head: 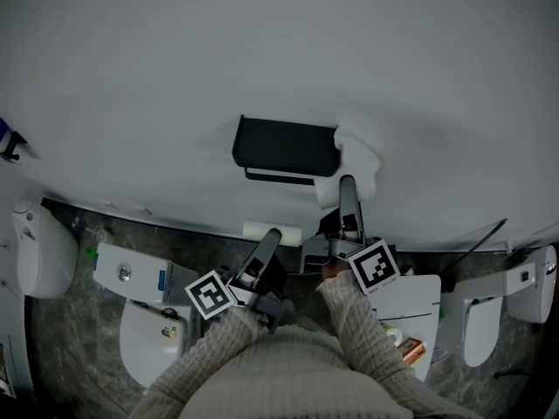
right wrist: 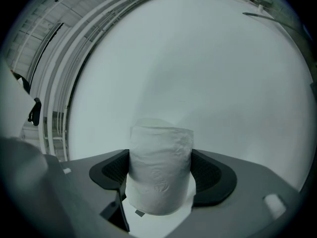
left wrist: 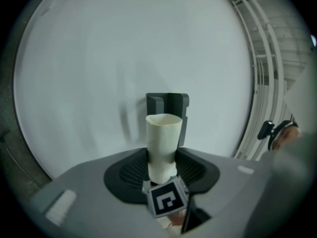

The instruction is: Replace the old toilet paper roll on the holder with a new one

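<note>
A black toilet paper holder (head: 284,147) is fixed to the white wall; its bar underneath is bare. My right gripper (head: 348,184) is shut on a full white toilet paper roll (head: 358,157), held up just right of the holder. In the right gripper view the new roll (right wrist: 159,170) stands upright and fills the space between the jaws of the gripper (right wrist: 161,177). My left gripper (head: 269,238) is lower, under the holder, shut on an empty cardboard tube (head: 253,230). In the left gripper view the tube (left wrist: 162,143) stands between the jaws of the gripper (left wrist: 162,168), with the holder (left wrist: 168,105) behind it.
White toilets stand on the dark marbled floor: one at far left (head: 39,247), one with a tank at lower left (head: 144,278), one right beside me (head: 410,299), another further right (head: 489,312). A white metal rail (left wrist: 257,73) runs along the wall.
</note>
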`<control>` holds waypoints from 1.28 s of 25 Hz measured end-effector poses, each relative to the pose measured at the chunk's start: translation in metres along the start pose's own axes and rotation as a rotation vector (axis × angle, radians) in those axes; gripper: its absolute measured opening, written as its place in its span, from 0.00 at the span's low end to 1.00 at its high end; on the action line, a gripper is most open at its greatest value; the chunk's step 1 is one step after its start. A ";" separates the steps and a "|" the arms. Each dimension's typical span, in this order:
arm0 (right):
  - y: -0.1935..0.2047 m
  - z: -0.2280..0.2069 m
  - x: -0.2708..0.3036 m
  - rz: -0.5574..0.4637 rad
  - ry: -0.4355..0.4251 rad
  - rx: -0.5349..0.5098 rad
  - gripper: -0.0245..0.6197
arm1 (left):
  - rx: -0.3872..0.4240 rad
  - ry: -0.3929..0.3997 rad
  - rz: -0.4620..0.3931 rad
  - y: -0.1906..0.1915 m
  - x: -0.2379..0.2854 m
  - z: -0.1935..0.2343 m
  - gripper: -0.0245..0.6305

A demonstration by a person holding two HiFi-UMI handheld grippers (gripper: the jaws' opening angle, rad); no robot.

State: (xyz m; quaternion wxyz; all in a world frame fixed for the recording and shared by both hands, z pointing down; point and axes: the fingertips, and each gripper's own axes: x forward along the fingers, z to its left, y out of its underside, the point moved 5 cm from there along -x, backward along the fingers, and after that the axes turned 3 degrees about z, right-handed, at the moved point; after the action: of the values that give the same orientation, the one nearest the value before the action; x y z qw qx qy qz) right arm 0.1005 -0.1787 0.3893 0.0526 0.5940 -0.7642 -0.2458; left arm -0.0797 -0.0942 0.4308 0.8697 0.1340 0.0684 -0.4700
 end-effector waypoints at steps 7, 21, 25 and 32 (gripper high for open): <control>0.014 0.000 -0.002 -0.001 0.007 0.098 0.63 | 0.009 -0.004 -0.018 -0.004 -0.008 -0.001 0.29; 0.054 0.007 0.002 0.073 -0.009 0.198 0.63 | 0.012 -0.013 -0.063 -0.019 -0.022 0.001 0.29; 0.066 0.011 0.006 0.115 -0.027 0.204 0.63 | 0.013 -0.020 -0.078 -0.023 -0.027 0.002 0.29; 0.087 0.018 0.014 0.167 -0.047 0.241 0.63 | 0.015 -0.023 -0.093 -0.031 -0.032 0.003 0.29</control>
State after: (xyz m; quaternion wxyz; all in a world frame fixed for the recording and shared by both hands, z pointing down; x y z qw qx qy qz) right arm 0.0132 -0.1710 0.4090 -0.0165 0.5244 -0.8360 -0.1608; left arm -0.1231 -0.0860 0.4359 0.8466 0.1320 0.0612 -0.5120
